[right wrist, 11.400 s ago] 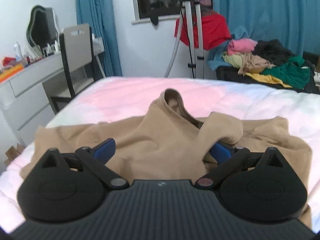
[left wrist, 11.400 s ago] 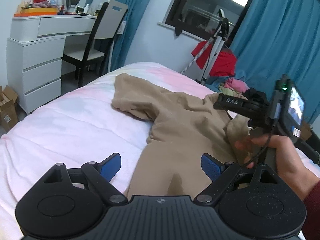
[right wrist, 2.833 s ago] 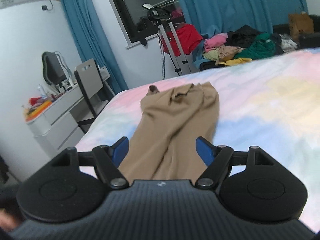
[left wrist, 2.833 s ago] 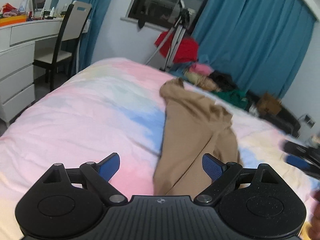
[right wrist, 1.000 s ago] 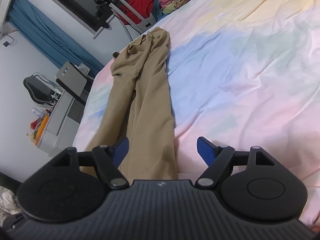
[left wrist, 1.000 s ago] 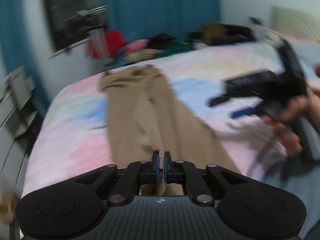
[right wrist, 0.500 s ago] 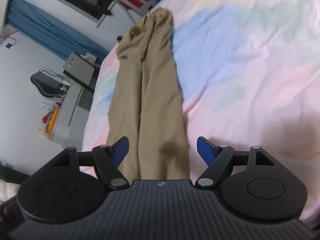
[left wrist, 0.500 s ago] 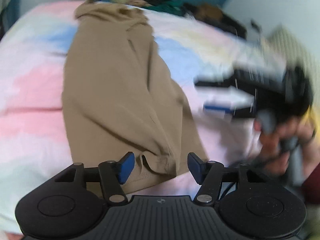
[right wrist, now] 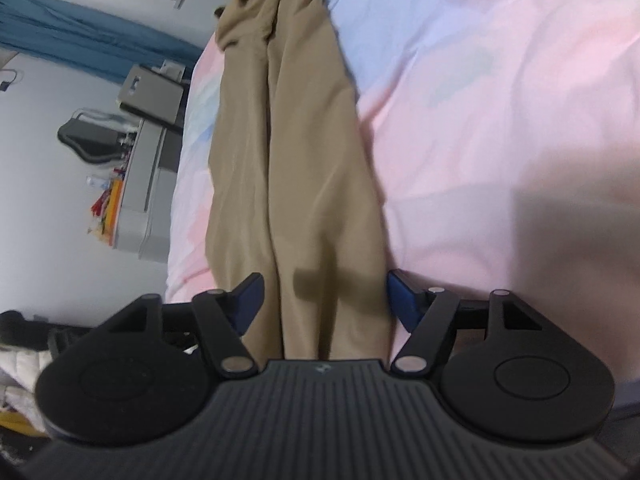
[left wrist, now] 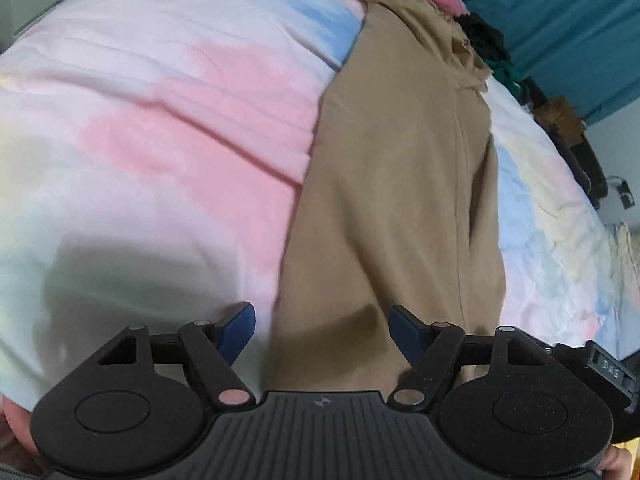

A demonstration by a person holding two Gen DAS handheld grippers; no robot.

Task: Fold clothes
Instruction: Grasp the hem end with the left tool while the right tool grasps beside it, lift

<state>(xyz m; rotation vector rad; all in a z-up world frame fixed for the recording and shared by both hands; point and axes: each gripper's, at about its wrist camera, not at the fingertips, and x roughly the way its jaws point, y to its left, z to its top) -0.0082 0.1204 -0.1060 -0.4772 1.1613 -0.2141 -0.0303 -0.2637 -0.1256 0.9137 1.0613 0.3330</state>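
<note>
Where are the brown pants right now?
The brown pants lie stretched out long on the pastel bedspread, running from between both grippers' fingers toward the bed's far edge in both wrist views.

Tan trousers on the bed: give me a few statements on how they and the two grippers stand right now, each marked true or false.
1. The tan trousers lie stretched out lengthwise on the pastel bedspread. True.
2. The left gripper is clamped shut on the cloth. False: its jaws are opening, the trouser end between them, pads off it.
3. The right gripper has trouser cloth between its fingers. True; its jaws are closing.
4. The trousers are folded into a neat square. False: they lie at full length.
5. The bedspread is plain white. False: pink, blue and yellow patches.
</note>
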